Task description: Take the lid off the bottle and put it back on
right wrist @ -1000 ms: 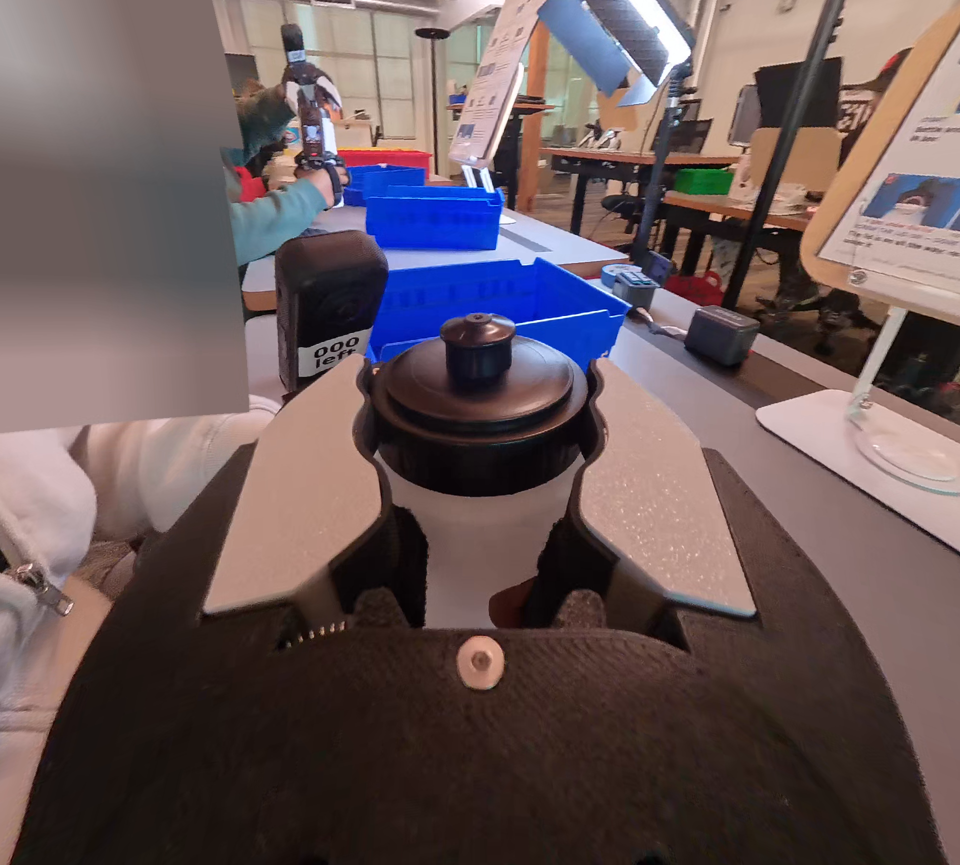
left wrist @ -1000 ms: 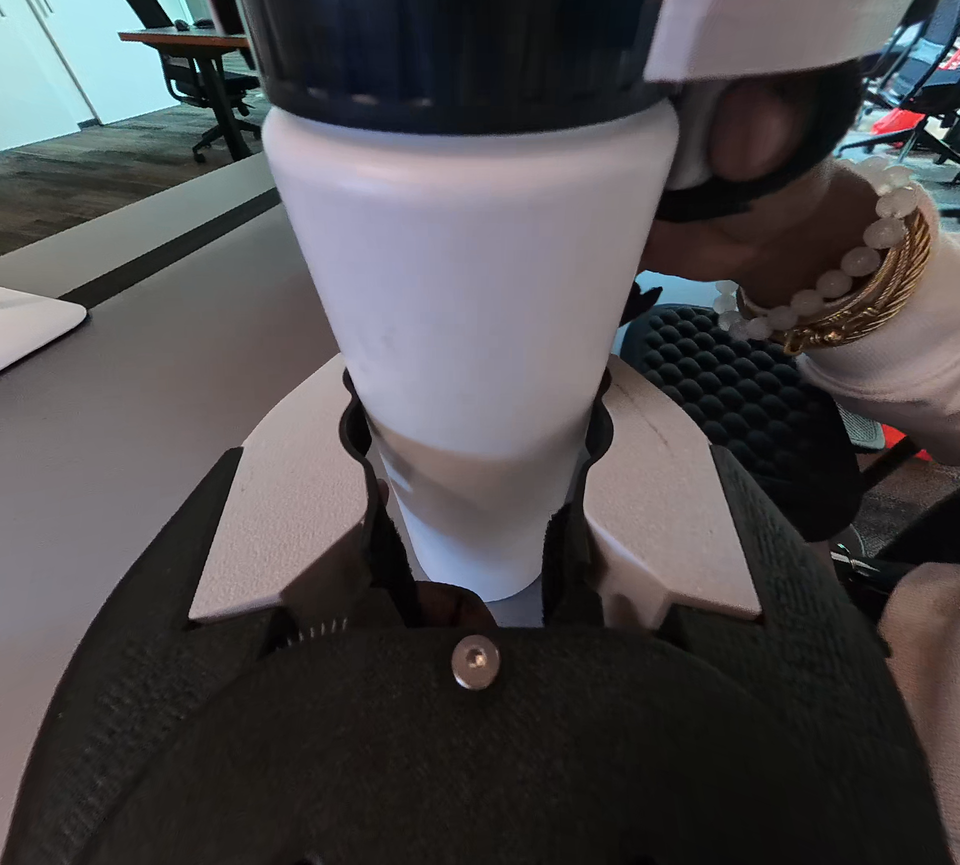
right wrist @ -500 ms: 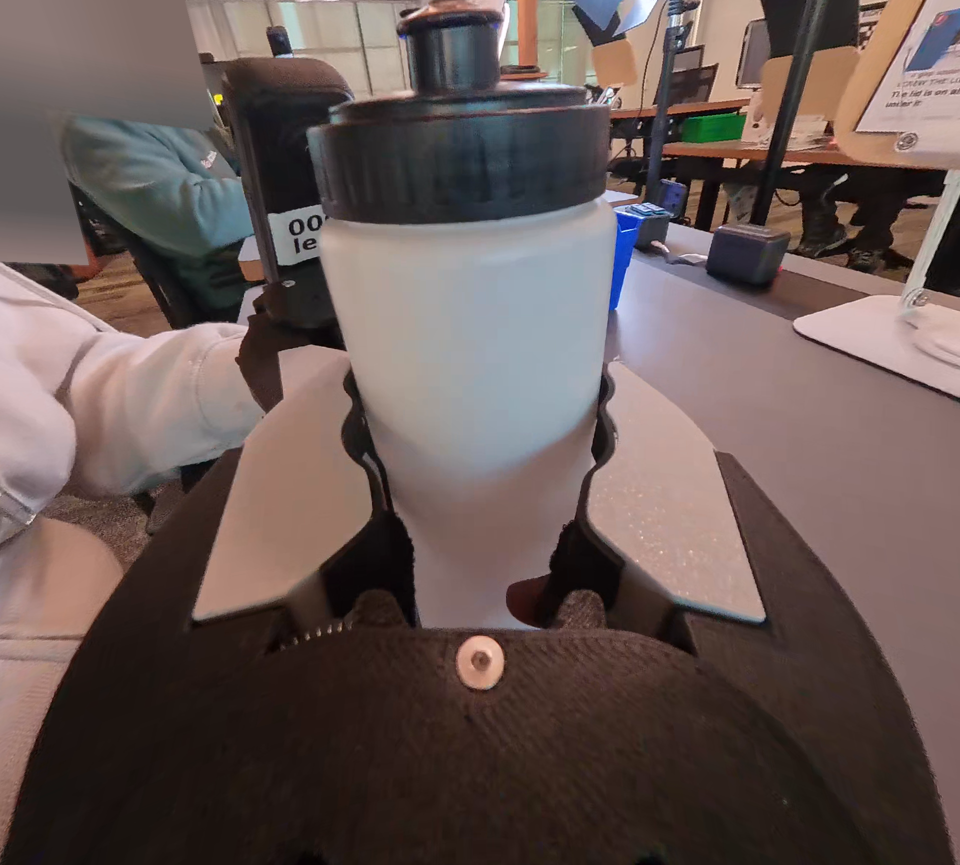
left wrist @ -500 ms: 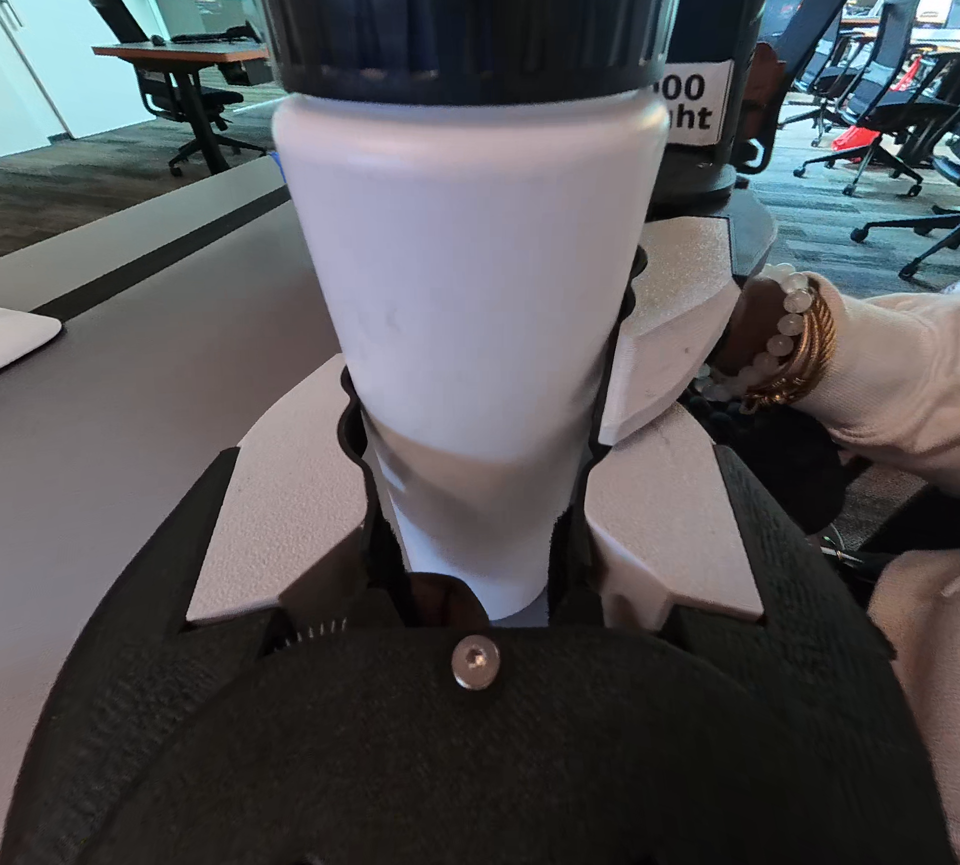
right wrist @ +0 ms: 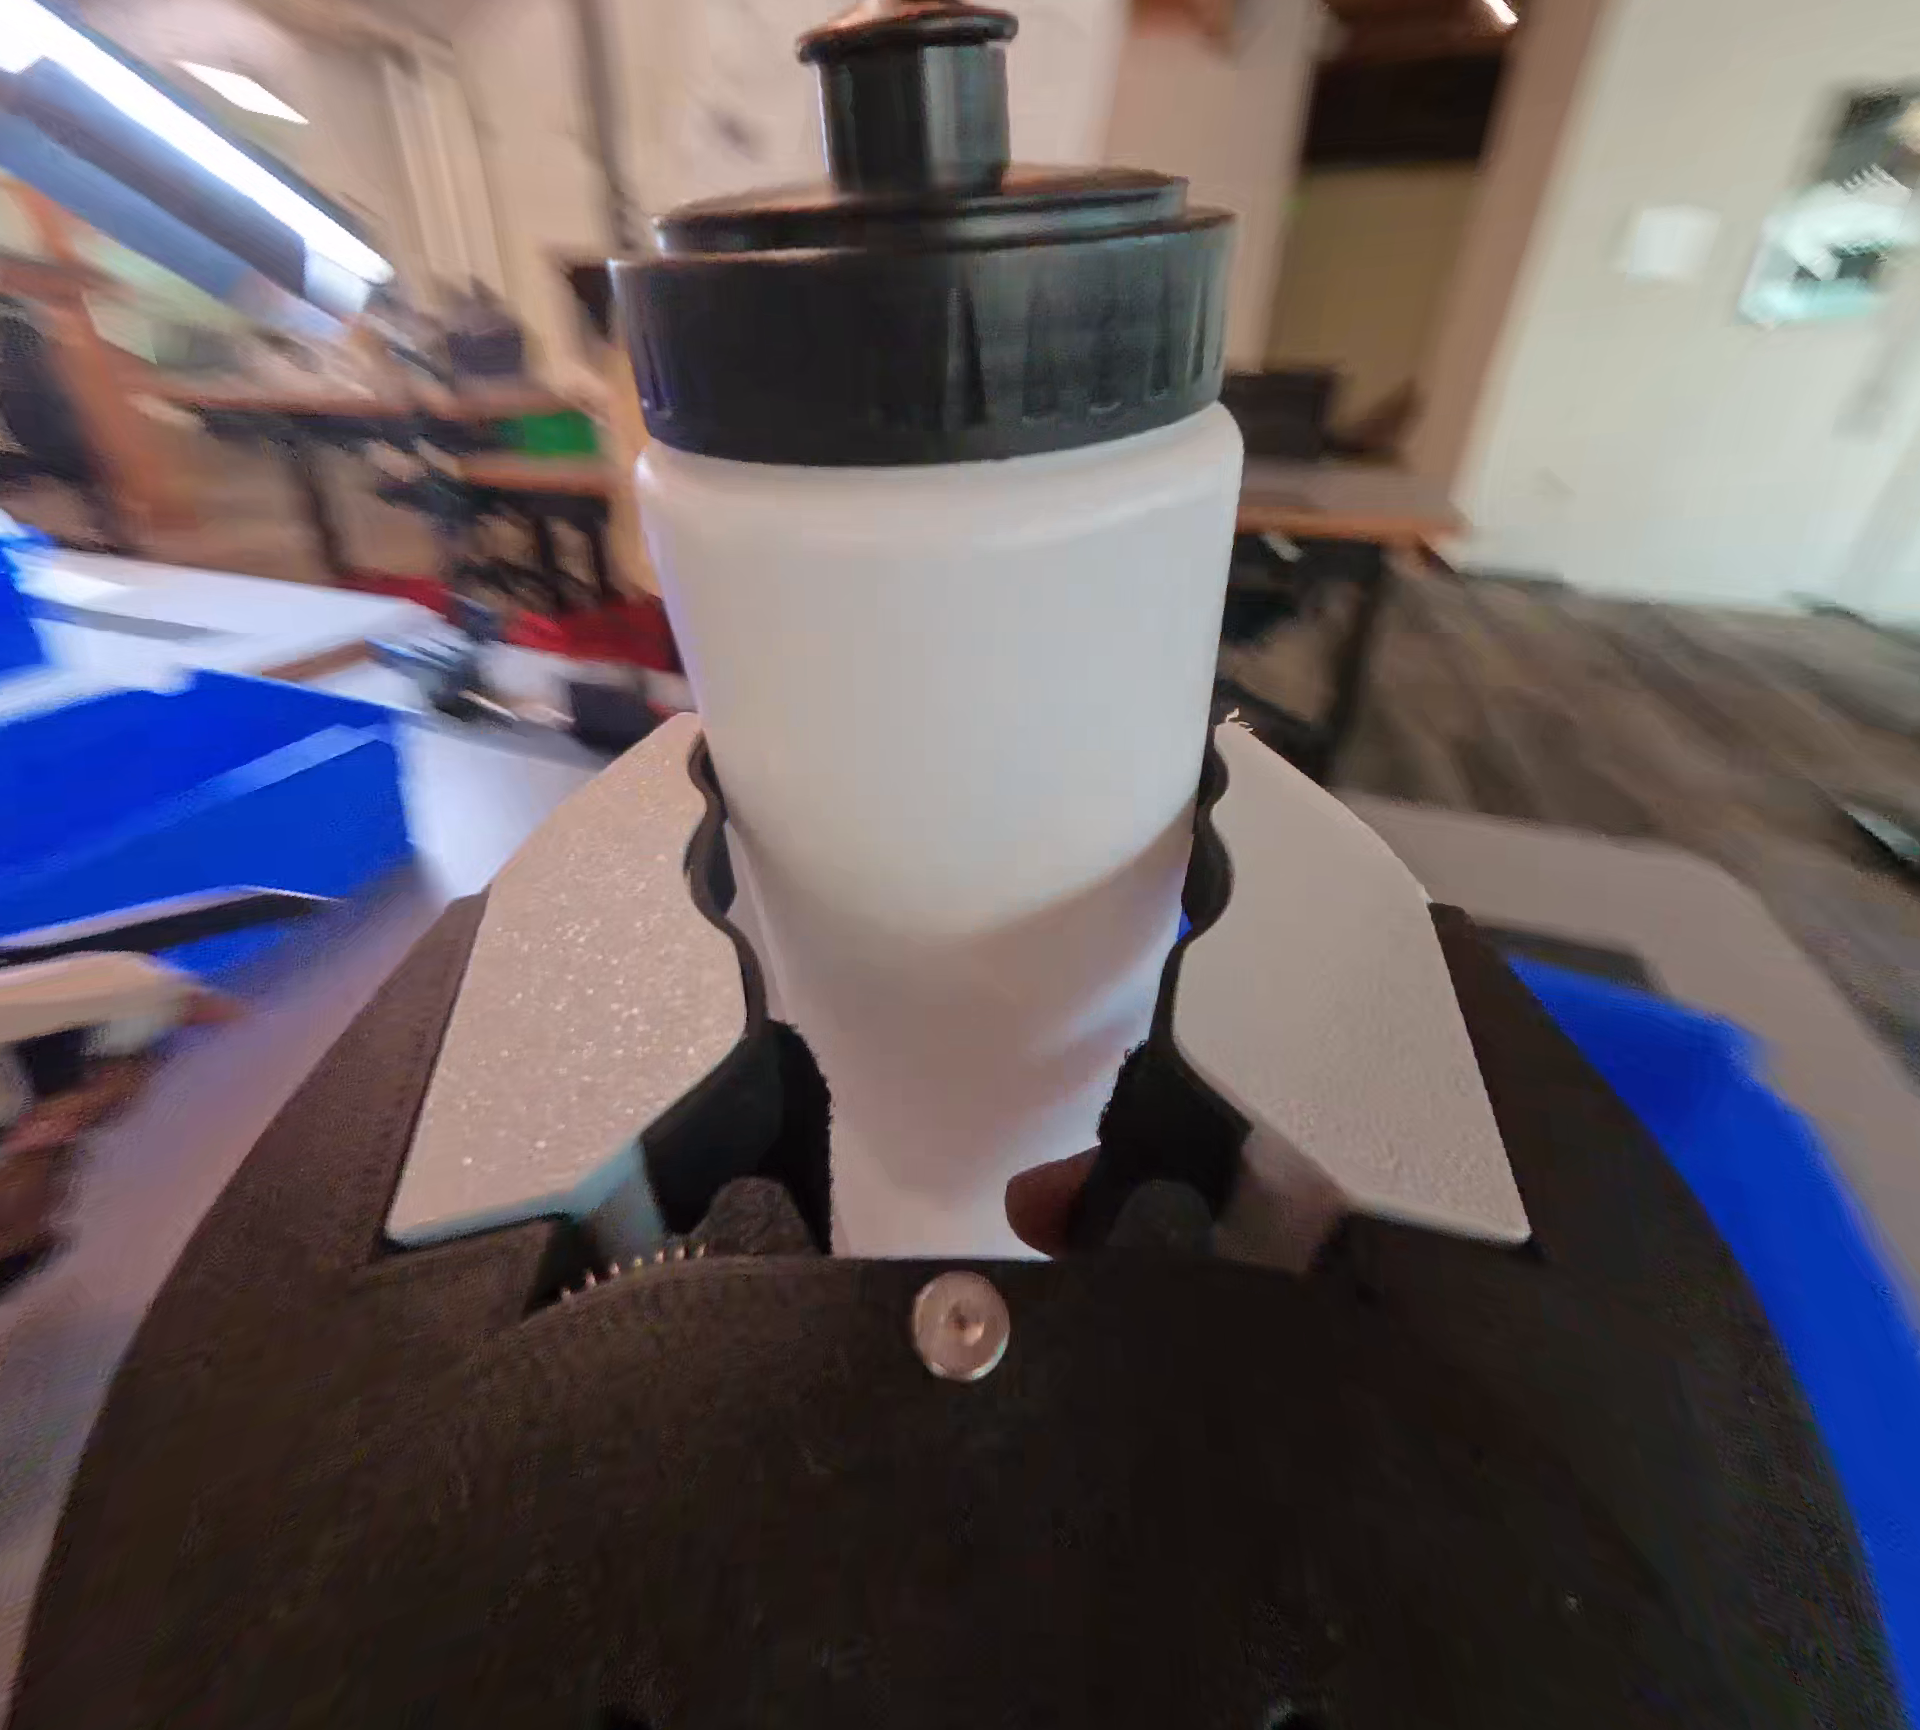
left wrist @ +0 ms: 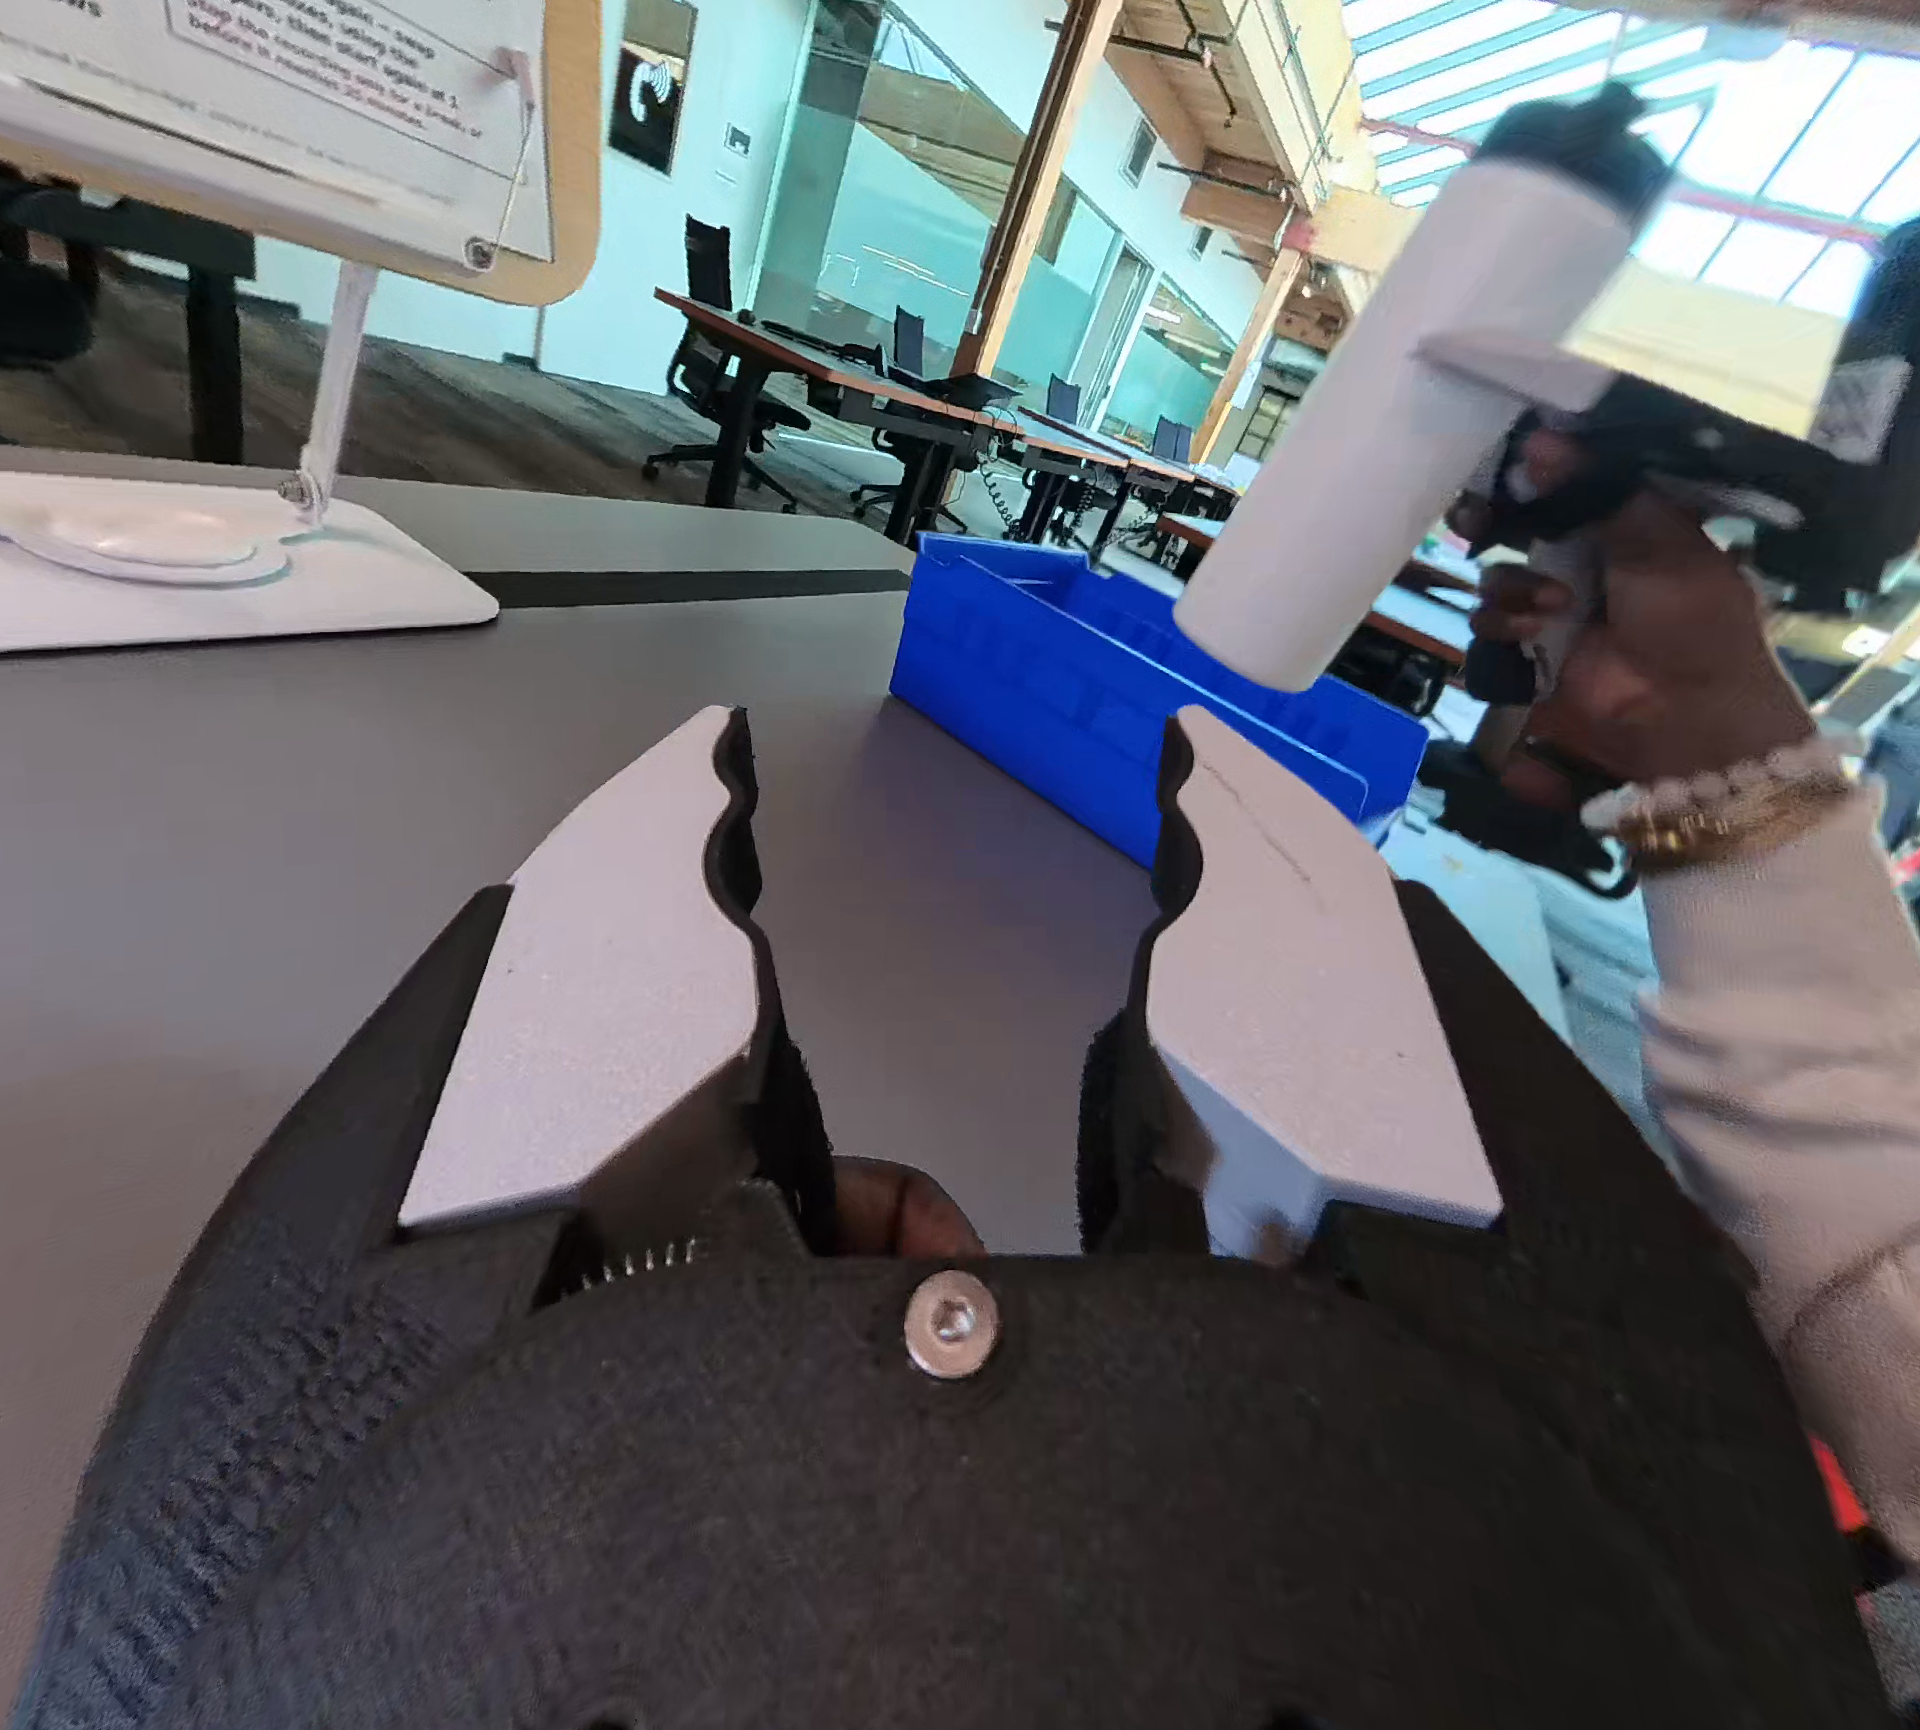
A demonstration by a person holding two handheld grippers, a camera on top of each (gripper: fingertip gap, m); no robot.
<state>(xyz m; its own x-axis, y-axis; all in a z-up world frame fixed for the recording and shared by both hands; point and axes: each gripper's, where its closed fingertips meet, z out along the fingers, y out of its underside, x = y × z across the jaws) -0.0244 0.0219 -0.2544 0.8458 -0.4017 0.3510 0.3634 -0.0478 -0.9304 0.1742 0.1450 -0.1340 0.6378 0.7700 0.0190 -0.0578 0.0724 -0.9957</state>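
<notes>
The right claw (right wrist: pixel 956 859) is gripping the white bottle (right wrist: pixel 940 693) by its body, lid (right wrist: pixel 925 330) on, in the air above the blue bin (left wrist: pixel 1132 724) at the surface's (left wrist: pixel 312 797) far edge, while the left claw (left wrist: pixel 951 849) is gaping empty, so the next move is probably lowering it into that bin.

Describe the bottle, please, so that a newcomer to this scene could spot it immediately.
Start at the dark grey table with the blue bin on it. Above the bin, the right gripper holds the bottle tilted in mid-air. It is the only plain white cylinder, topped by a ribbed black lid with a spout.
</notes>
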